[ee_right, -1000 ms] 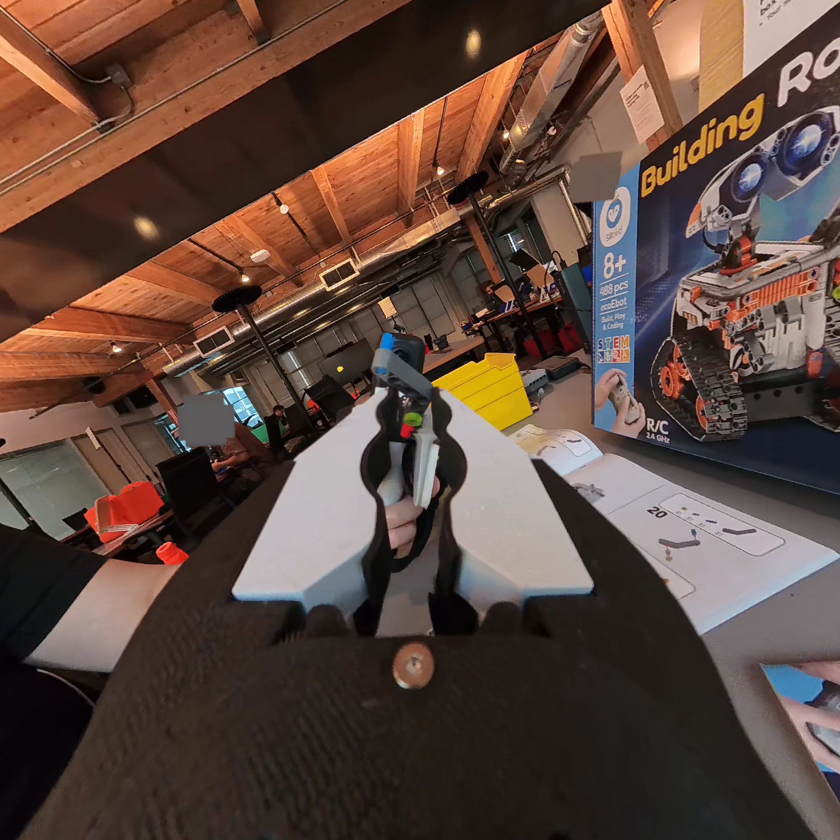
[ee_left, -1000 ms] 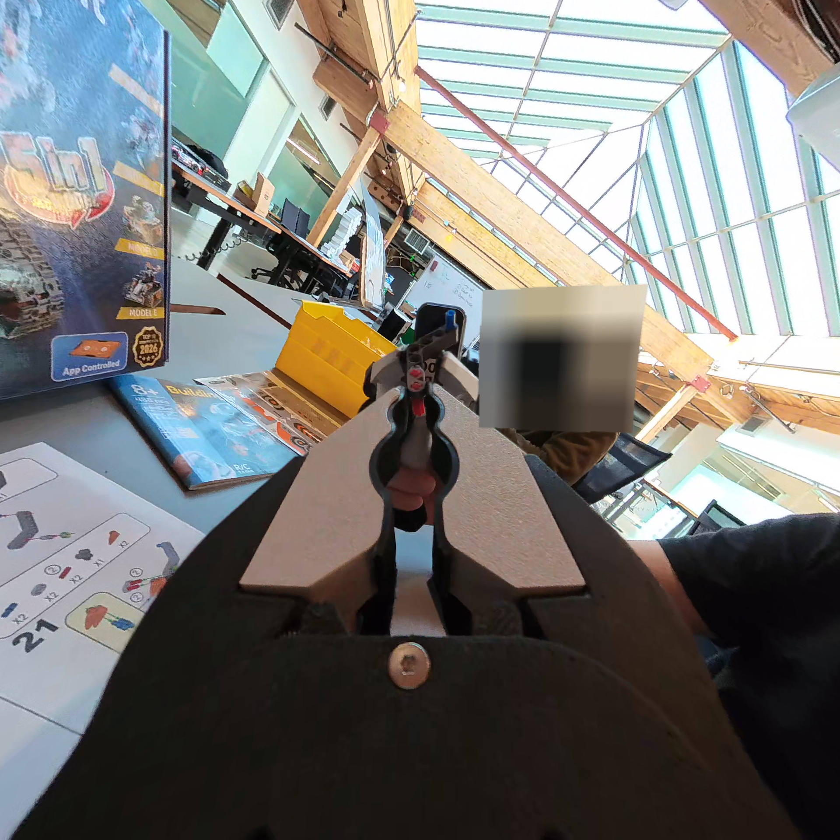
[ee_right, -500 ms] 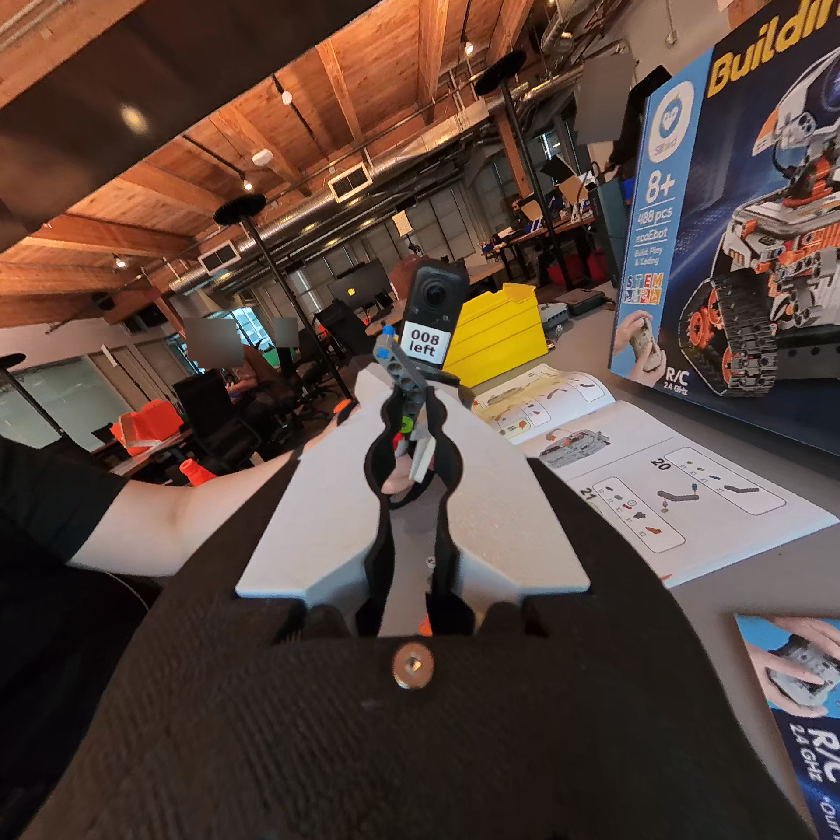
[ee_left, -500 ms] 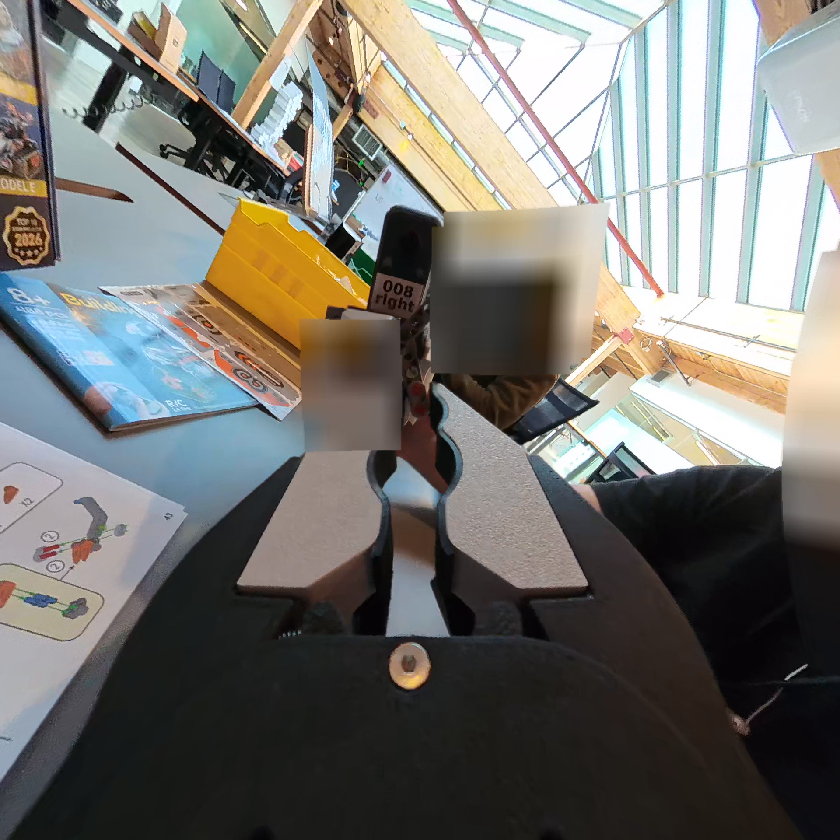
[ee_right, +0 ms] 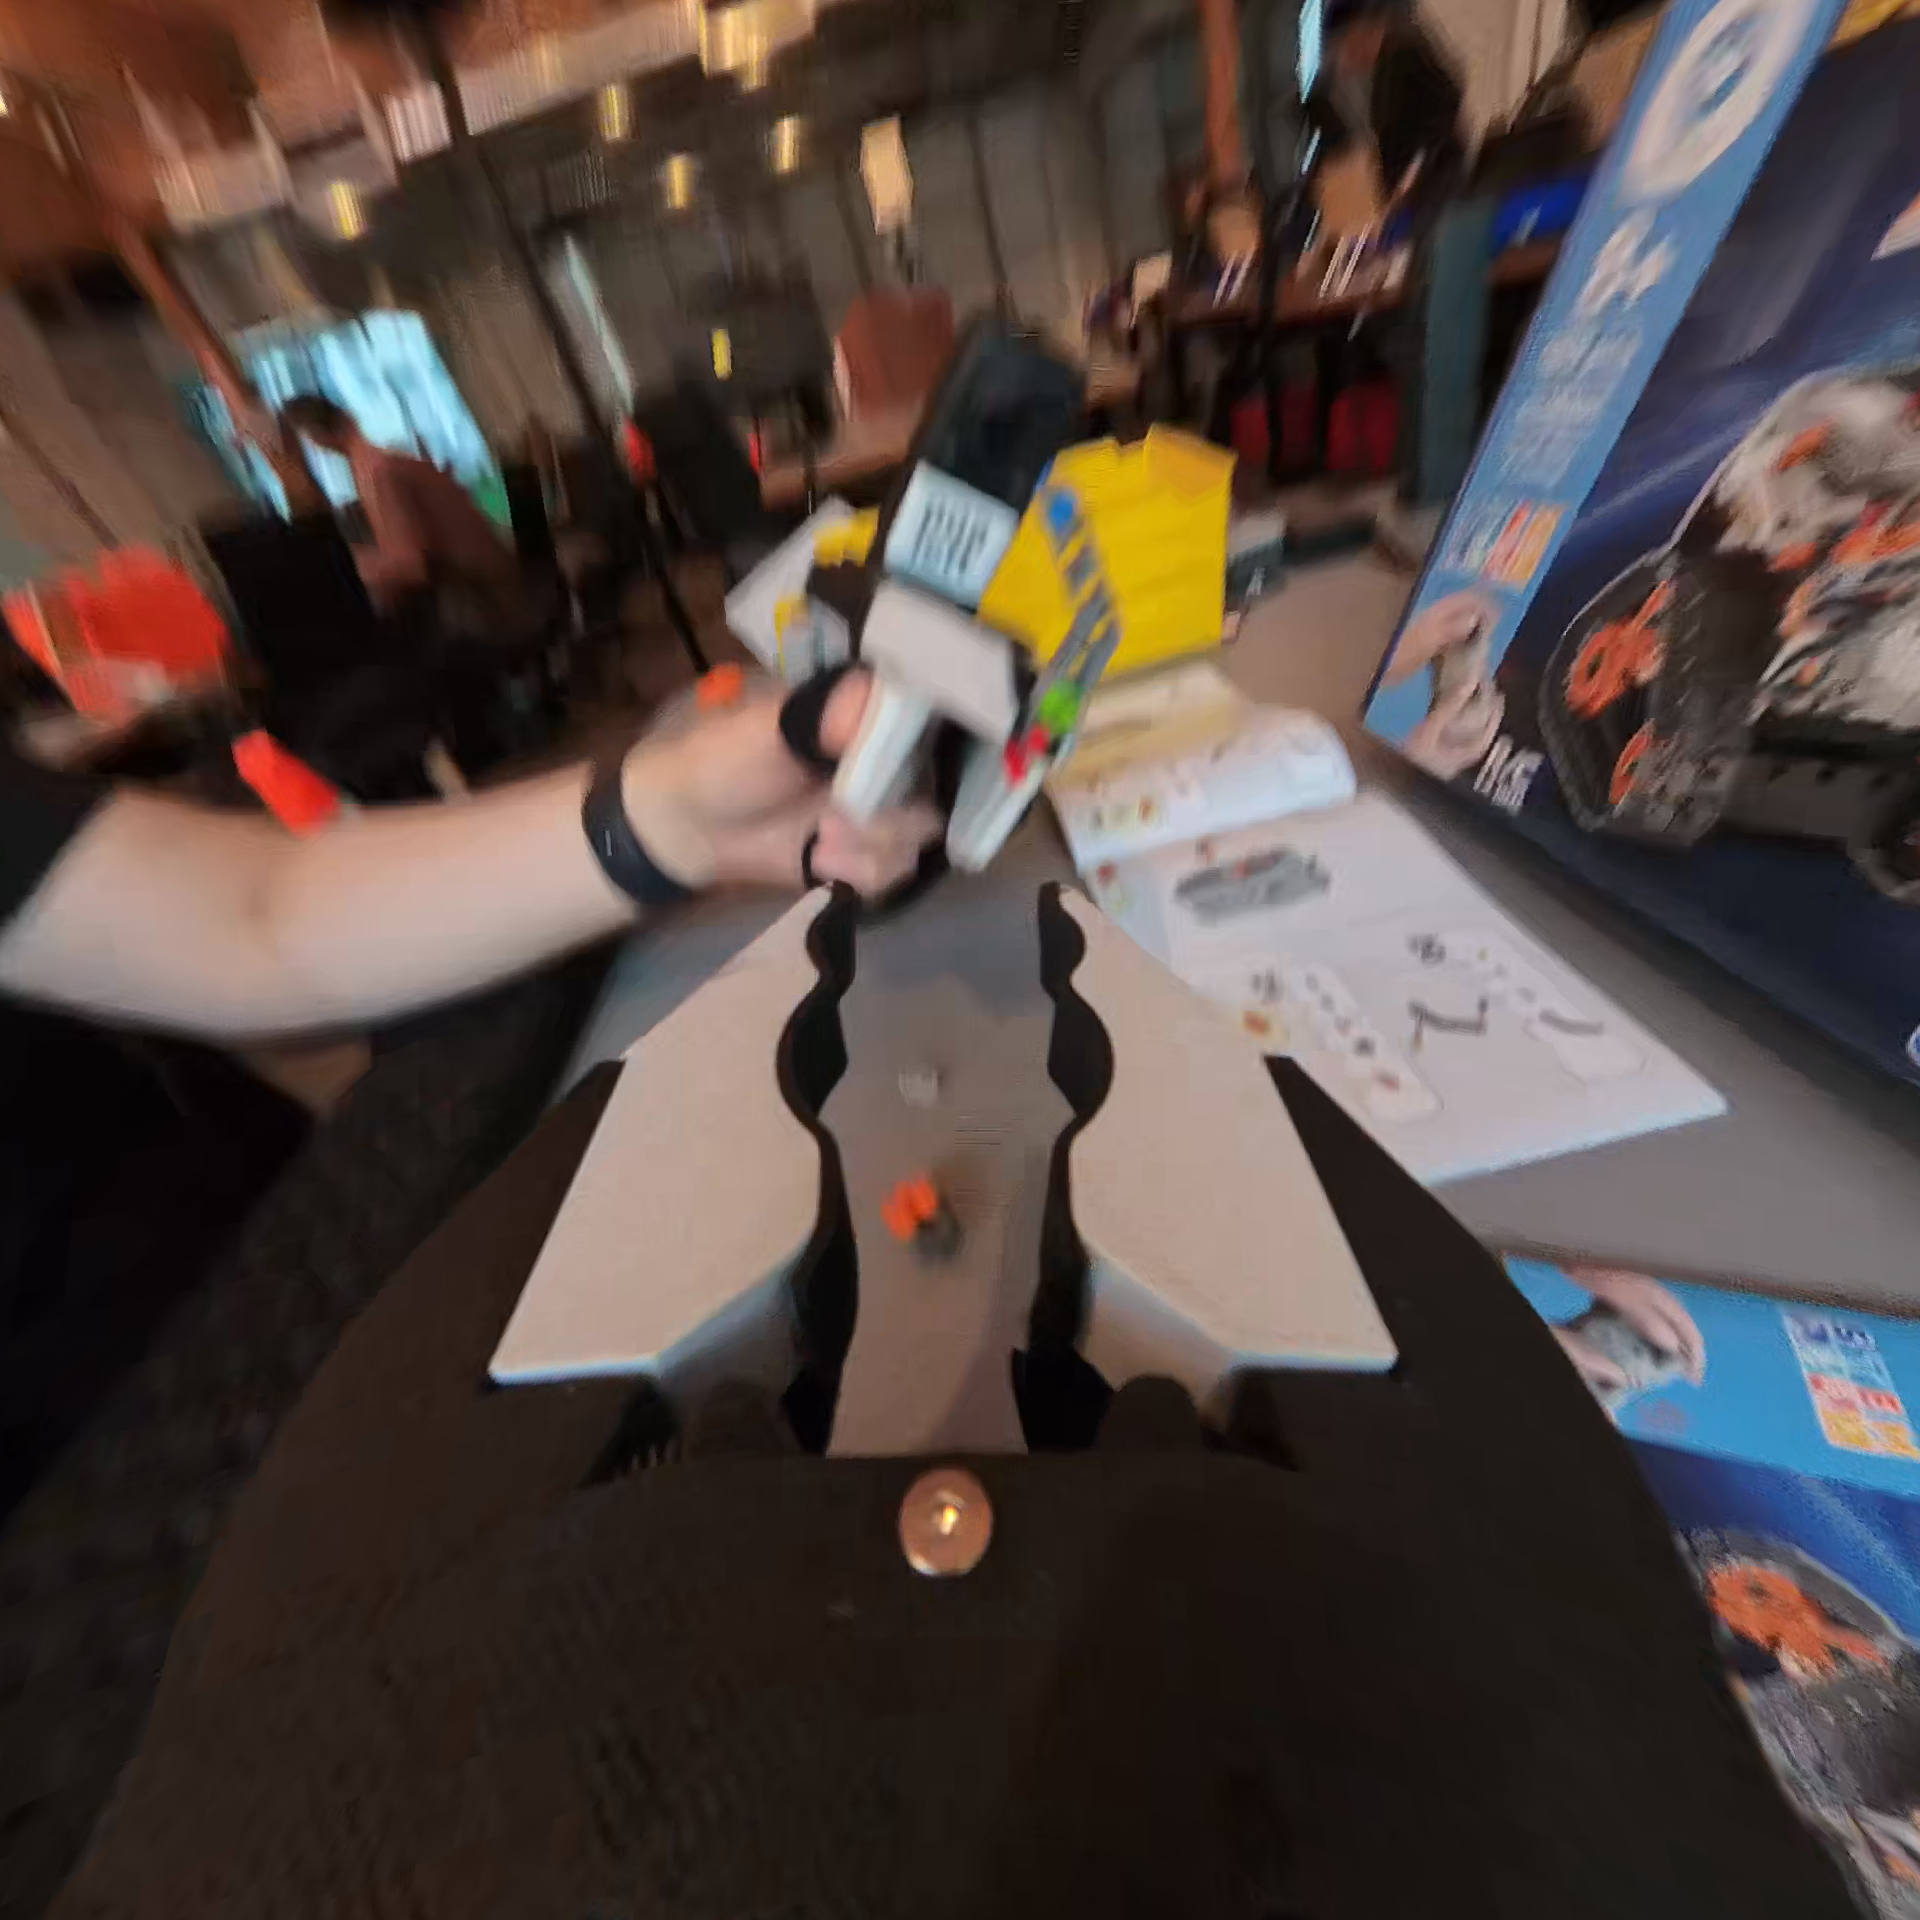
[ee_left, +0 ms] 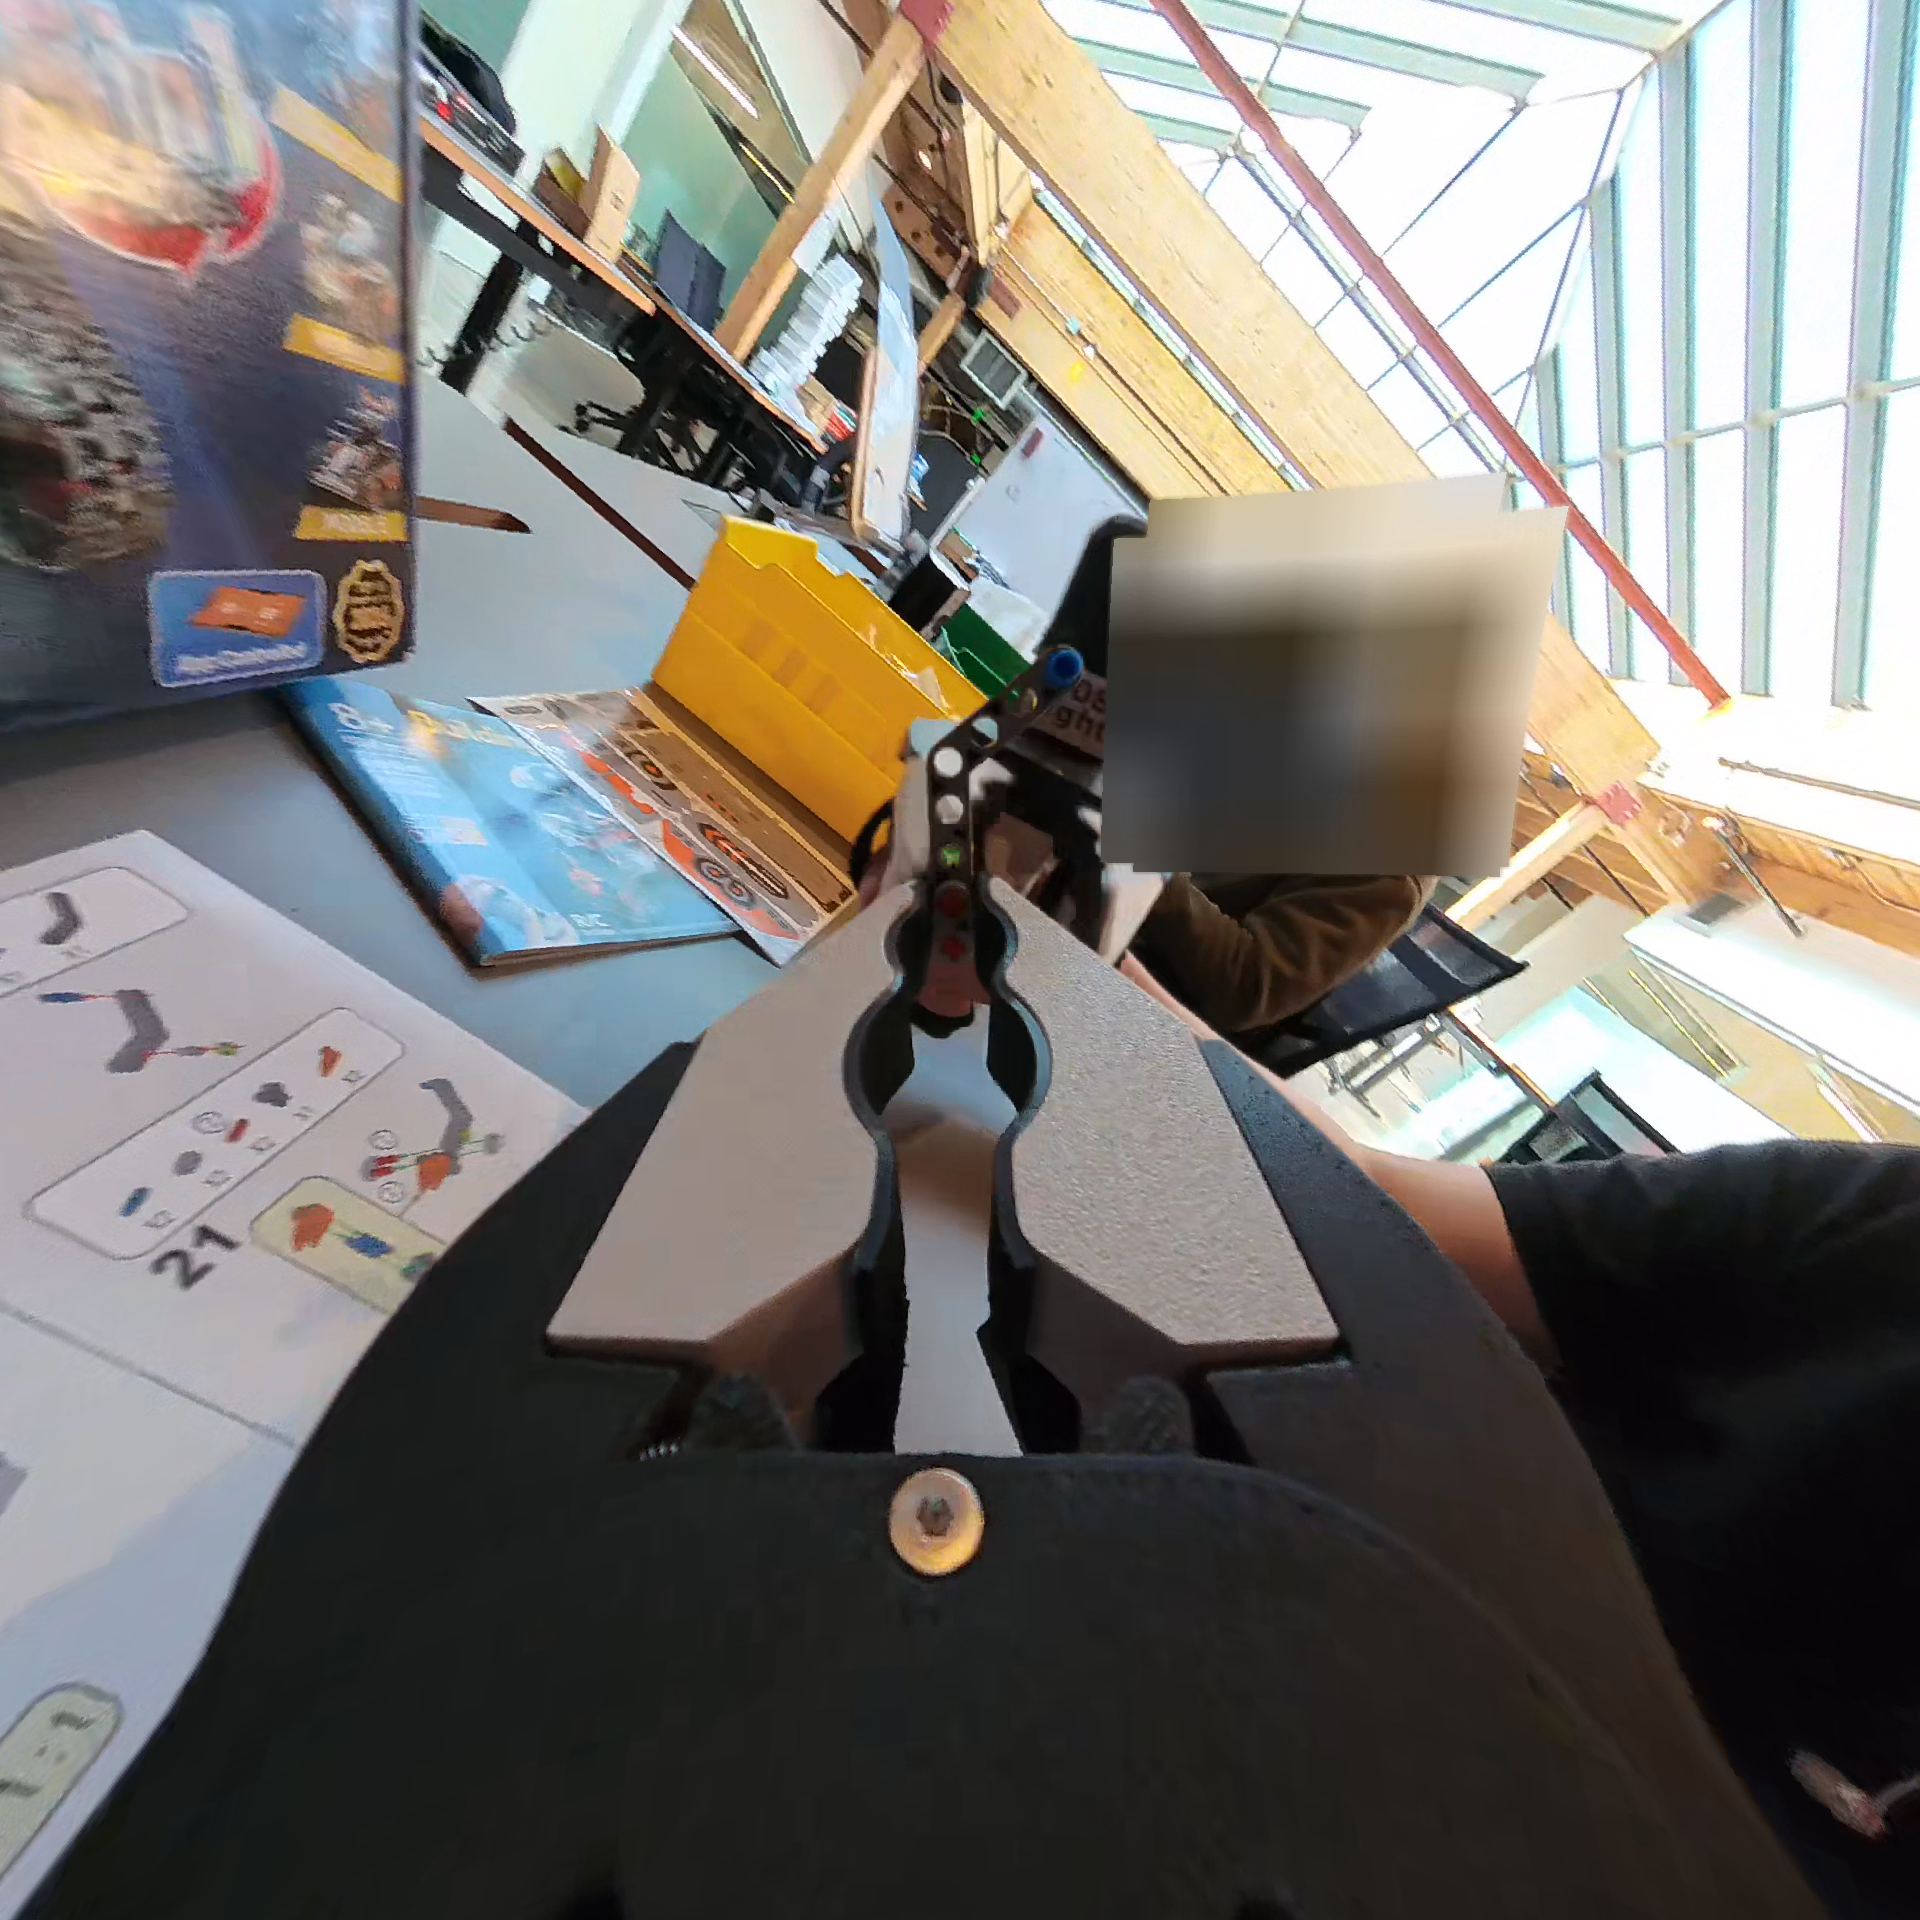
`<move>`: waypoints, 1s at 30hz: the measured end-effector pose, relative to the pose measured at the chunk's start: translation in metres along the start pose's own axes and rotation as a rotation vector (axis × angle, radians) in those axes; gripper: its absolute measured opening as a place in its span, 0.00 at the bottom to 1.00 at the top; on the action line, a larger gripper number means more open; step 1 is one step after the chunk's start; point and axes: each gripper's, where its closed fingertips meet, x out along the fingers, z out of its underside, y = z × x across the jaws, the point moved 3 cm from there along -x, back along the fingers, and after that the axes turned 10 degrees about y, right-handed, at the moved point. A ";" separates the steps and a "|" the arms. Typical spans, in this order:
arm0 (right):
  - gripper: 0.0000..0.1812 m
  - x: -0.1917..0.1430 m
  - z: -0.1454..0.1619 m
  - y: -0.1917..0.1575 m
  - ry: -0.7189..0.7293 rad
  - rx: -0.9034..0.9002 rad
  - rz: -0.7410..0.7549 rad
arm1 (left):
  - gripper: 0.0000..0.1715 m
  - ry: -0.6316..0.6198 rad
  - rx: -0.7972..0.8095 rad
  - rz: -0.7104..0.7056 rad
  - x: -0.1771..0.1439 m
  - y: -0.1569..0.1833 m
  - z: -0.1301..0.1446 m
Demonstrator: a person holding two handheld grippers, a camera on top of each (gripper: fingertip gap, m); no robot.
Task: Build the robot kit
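Observation:
My left gripper (ee_left: pixel 951 909) is shut on a dark bent beam (ee_left: pixel 961 790) that carries red and green pins and a blue pin at its top end. It holds the beam up in the air. In the right wrist view the left gripper (ee_right: pixel 1023 764), held by a hand (ee_right: pixel 727 779), shows ahead with the beam (ee_right: pixel 1060 675) in it. My right gripper (ee_right: pixel 940 902) is open and empty, just below and short of the left one. Between its fingers, on the grey table (ee_right: pixel 935 1340), lie a small orange and dark piece (ee_right: pixel 916 1214) and a small grey piece (ee_right: pixel 920 1081).
An open instruction booklet (ee_right: pixel 1403 997) (ee_left: pixel 208 1091) lies on the table. A large toy box (ee_right: pixel 1714 520) (ee_left: pixel 197 343) stands behind it. A yellow bin (ee_right: pixel 1143 561) (ee_left: pixel 790 675) sits at the back. A blue booklet (ee_right: pixel 1766 1382) (ee_left: pixel 499 821) lies nearby. The right wrist view is motion-blurred. Only a small space, under 4 cm, lies between the two pairs of fingers.
My right gripper has opened, let go of the beam and pulled back and down toward the table. My left gripper still holds the beam and has tilted back.

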 end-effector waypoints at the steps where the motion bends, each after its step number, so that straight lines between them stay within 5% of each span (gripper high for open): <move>1: 0.18 -0.002 0.017 -0.001 -0.118 -0.042 -0.001 | 0.03 0.011 -0.004 -0.017 -0.003 -0.003 -0.002; 4: 0.15 -0.006 0.056 0.000 -0.375 -0.034 0.017 | 0.03 0.032 -0.028 -0.073 -0.009 -0.014 -0.005; 9: 0.16 -0.005 0.088 -0.008 -0.603 -0.050 0.005 | 0.03 0.063 -0.057 -0.087 -0.013 -0.018 -0.009; 30: 0.04 -0.004 0.103 -0.026 -0.736 -0.041 0.181 | 0.03 0.132 -0.122 -0.131 -0.023 -0.026 -0.018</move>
